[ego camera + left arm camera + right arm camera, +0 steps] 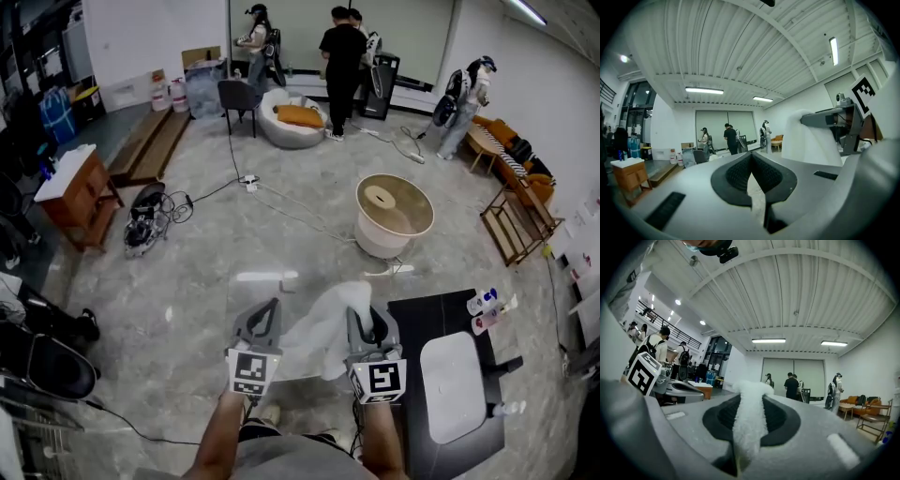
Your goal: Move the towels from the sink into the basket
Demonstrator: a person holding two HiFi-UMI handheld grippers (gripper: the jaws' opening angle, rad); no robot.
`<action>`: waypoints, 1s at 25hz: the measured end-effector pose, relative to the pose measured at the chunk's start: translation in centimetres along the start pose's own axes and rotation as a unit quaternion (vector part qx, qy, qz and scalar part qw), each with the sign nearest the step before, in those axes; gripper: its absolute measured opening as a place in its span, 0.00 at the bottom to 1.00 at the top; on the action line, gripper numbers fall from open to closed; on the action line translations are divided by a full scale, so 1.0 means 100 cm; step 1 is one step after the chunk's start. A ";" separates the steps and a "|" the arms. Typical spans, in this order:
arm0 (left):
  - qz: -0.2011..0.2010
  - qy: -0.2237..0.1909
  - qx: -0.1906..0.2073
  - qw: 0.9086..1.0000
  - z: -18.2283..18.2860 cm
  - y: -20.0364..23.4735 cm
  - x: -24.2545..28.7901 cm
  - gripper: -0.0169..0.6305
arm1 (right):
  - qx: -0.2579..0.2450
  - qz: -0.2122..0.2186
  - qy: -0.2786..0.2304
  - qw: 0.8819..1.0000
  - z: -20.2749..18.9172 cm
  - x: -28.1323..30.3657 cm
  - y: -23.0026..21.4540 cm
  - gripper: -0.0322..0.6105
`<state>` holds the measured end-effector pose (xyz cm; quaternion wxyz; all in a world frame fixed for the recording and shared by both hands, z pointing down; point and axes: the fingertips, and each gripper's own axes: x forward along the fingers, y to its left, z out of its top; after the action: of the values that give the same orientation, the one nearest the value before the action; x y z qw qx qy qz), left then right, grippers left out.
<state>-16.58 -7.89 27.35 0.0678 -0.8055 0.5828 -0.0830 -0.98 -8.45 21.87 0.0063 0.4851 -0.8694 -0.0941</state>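
Note:
A white towel (pixel 323 328) hangs from my right gripper (pixel 361 314), whose jaws are shut on it; in the right gripper view a fluffy strip of the towel (pixel 749 423) stands pinched between the dark pads. My left gripper (pixel 270 311) is held beside it on the left, its tips together with nothing between them (pixel 751 157). In the left gripper view the towel (pixel 811 138) shows at the right. The round beige basket (pixel 424 208) stands on the floor ahead and to the right. The white sink (pixel 453 386) sits in a black counter (pixel 422 314) at my right.
Several bottles (pixel 484 306) stand at the counter's far corner. A wooden cabinet (pixel 80 199) and a cabled machine (pixel 145 223) are at the left, and cables cross the floor. A wooden rack (pixel 516 223) is beyond the basket. Several people (pixel 339 56) stand at the far wall.

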 end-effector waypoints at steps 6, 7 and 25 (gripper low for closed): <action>0.019 0.019 -0.004 1.000 -0.028 0.027 -0.002 0.04 | 0.006 0.027 0.022 0.999 -0.031 0.029 0.022 0.18; 0.021 0.021 -0.005 1.000 -0.033 0.031 0.000 0.04 | 0.008 0.029 0.028 0.999 -0.037 0.034 0.025 0.18; -0.009 0.097 -0.034 0.995 -0.173 0.046 0.051 0.04 | 0.041 0.065 0.147 0.986 -0.195 0.084 0.066 0.18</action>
<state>-22.96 -14.41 43.54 -0.0174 -0.8009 0.5817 -0.1411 -8.97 -15.24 41.45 0.1203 0.4363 -0.8916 0.0141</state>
